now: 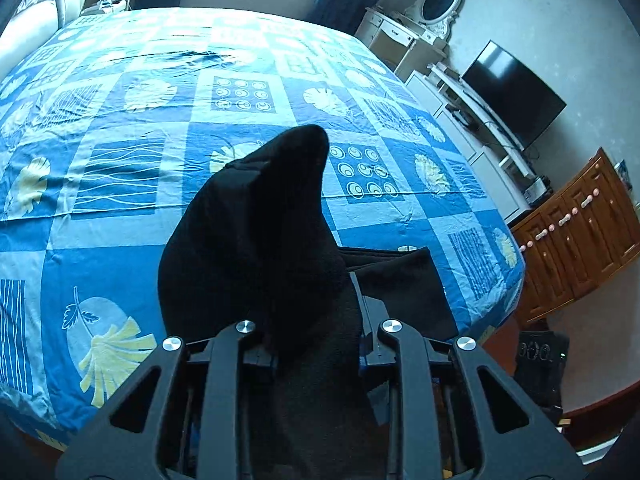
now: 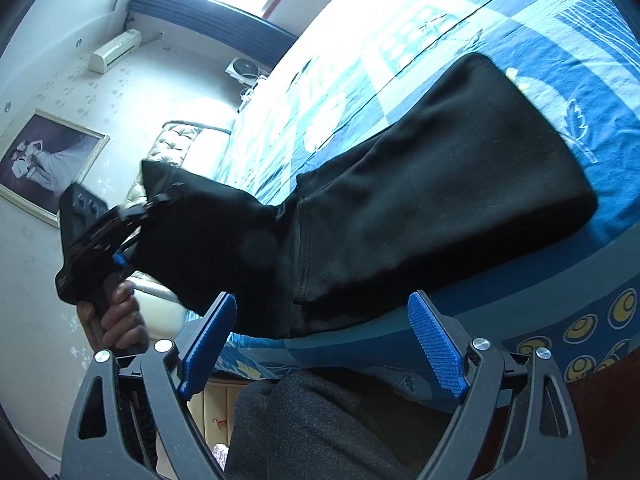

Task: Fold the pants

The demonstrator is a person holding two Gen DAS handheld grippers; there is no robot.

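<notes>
Left gripper (image 2: 158,200) clamped on black pants (image 2: 420,200) — one end lifted off blue patterned bedspread (image 2: 580,40), fabric bunched between its fingers and draping over them. Rest of pants lies folded near bed edge. Right gripper (image 2: 324,344) — blue pads (image 2: 436,344) spread apart, holding nothing, just short of pants.

Pants (image 2: 440,184) partly on bed (image 2: 580,32)
</notes>
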